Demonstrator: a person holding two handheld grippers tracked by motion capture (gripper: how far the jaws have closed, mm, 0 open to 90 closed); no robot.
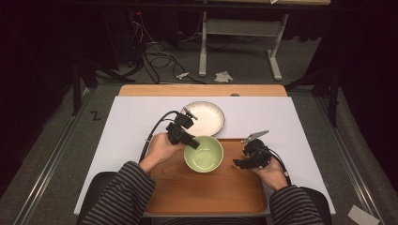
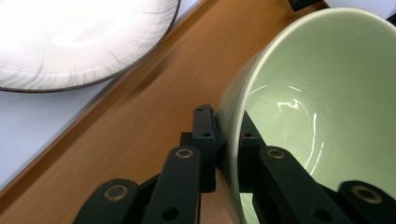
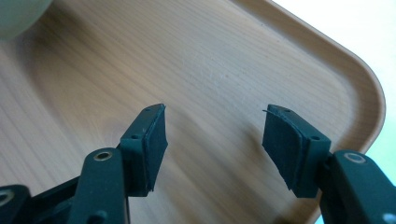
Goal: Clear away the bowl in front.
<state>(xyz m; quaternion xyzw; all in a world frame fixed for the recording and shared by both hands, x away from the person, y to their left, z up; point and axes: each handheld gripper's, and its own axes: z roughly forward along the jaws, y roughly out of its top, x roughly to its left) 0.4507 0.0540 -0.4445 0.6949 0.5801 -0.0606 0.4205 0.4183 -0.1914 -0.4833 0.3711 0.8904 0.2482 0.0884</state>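
1. Striped sleeves come in from the near edge in the high view, each hand carrying a tool.
2. Left tool is clamped on the left rim of the green bowl; in the left gripper view one jaw sits outside the wall and the other inside, with the left tool gripping the rim of the green bowl.
3. That bowl sits on the far part of the wooden tray, which lies at the near middle of the white surface.
4. Right tool is just right of the bowl, apart from it, over the tray.
5. Seen in the right gripper view, the right tool has its jaws spread wide with nothing between them, above the bare wooden tray near its rounded corner.
6. Beyond the tray's far edge, a white plate with a dark rim rests on the surface; the left gripper view shows the white plate beside the tray's edge.
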